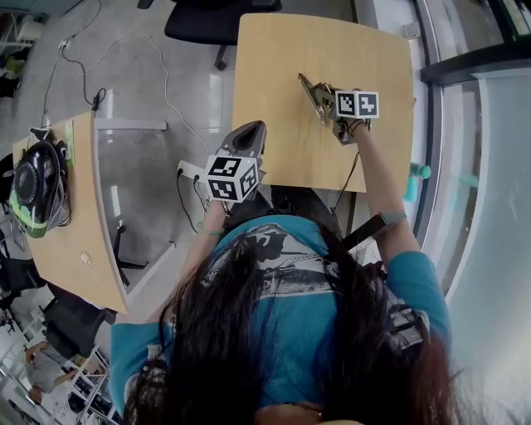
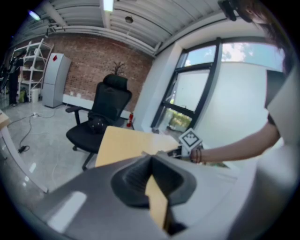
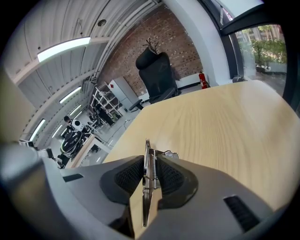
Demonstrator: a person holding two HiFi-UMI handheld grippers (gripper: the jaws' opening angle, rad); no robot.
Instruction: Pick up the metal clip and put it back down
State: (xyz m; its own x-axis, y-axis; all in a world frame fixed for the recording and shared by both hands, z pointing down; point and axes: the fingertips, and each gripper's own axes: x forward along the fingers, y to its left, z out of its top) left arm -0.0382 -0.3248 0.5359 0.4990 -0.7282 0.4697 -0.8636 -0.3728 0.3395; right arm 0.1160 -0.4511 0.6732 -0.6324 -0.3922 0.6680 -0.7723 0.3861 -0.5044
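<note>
Floor (image 1: 141,75): grey and glossy, filling the upper left of the head view, with thin cables trailing across it.
Table (image 1: 282,75): pale wood, at the upper centre of the head view; we see it again beyond both sets of jaws in the two gripper views.
Person (image 1: 249,349): we look down on long dark hair and a blue top at the bottom of the head view, with both arms reaching up the frame.
Side table (image 1: 66,232): the same pale wood, at the left edge of the head view, well apart from the main table.
Chair (image 1: 207,21): black office chair at the top edge of the head view, just beyond the table's far side.
Helmet (image 1: 33,183): dark, lying on the side table.
Left gripper (image 1: 253,131): at the table's near edge in the head view; its own view shows the jaws (image 2: 151,161) pressed together with nothing between them.
Right gripper (image 1: 325,104): over the table's upper right part in the head view, well apart from the left one; its jaws (image 3: 149,161) pinch the clip.
Clip (image 1: 311,91): metal, held edge-on between the right pads, its spring showing (image 3: 148,187); it sits over the table, and we cannot tell whether it touches the wood.
</note>
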